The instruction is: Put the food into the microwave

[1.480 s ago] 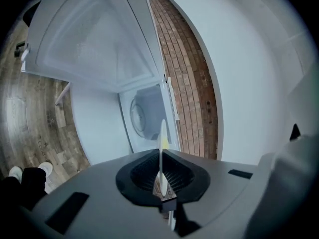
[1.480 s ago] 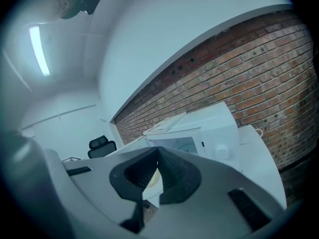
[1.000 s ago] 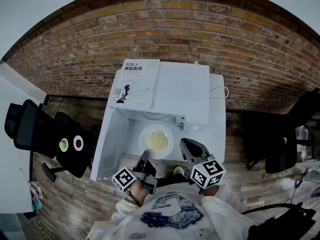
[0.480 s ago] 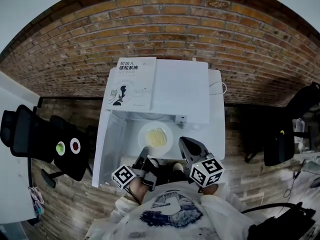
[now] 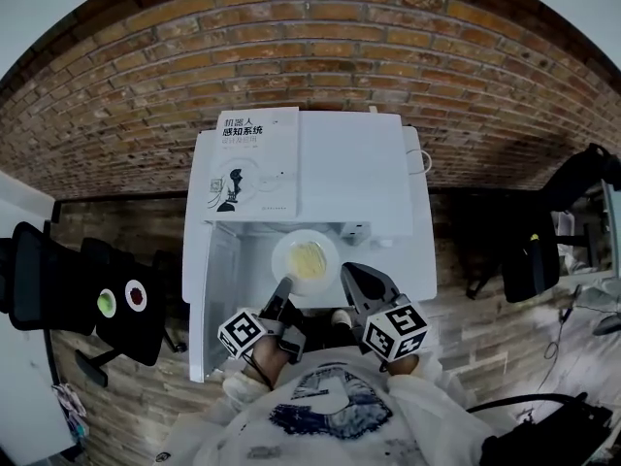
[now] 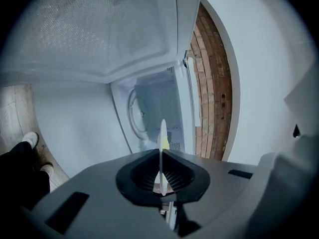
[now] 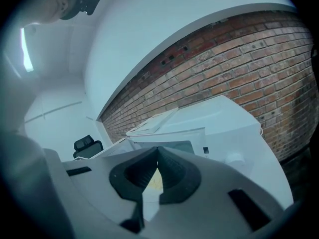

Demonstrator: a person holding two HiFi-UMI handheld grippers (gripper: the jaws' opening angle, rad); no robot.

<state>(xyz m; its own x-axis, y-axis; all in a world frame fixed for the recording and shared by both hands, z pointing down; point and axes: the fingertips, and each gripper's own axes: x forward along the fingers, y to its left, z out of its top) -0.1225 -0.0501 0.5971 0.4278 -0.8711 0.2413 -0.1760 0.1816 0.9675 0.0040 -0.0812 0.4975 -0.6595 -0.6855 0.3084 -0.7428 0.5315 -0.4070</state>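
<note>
Two edges frame your path: the open door (image 5: pixel 208 299) on the left and the microwave (image 5: pixel 359 178) front's right side, with bare room either side of the plate (image 5: pixel 280 260). Your left gripper (image 5: pixel 283 289) is clamped on the plate's near rim, holding the food (image 5: pixel 309 258) at the cavity mouth. Your right gripper (image 5: pixel 355 280) hangs just beside it, jaws together and empty.

Even cool light, fisheye-warped edges
</note>
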